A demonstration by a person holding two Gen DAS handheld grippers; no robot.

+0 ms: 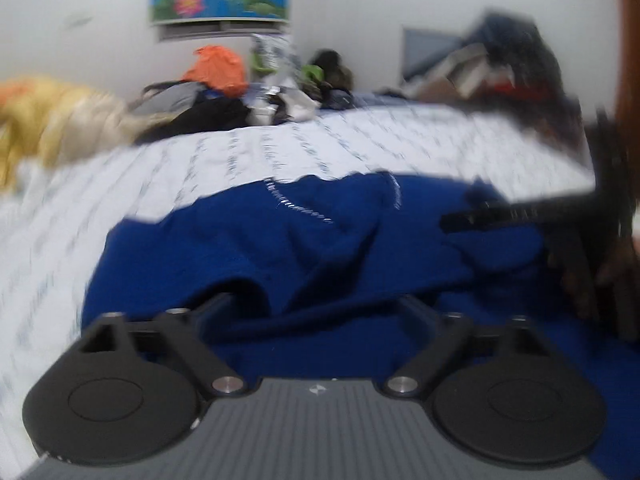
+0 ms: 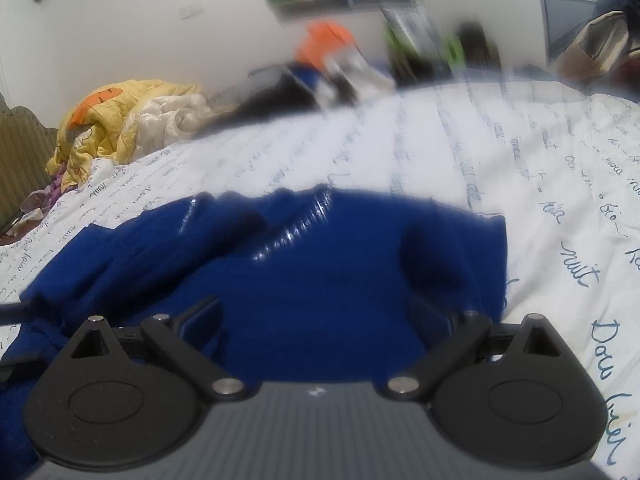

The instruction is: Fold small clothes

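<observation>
A dark blue garment [image 1: 280, 248] with a pale zip [image 1: 296, 206] lies rumpled on the white bed sheet [image 1: 240, 160]. My left gripper [image 1: 316, 304] hovers low over its near edge, its jaws wide apart and nothing pinched between them. In this view a finger [image 1: 500, 213] of my right gripper reaches in from the right and rests on the cloth, with a hand [image 1: 592, 280] behind it. In the right wrist view the same blue garment [image 2: 320, 272] fills the middle. My right gripper [image 2: 316, 312] is open, its fingers spread with folds of the cloth bulging between them.
A yellow quilt [image 2: 120, 120] is heaped at the bed's far left. A pile of dark and orange clothes [image 1: 216, 92] lies along the far edge by the wall. Stacked things [image 1: 500, 68] stand at the far right. White sheet [image 2: 540, 180] with blue writing stretches right of the garment.
</observation>
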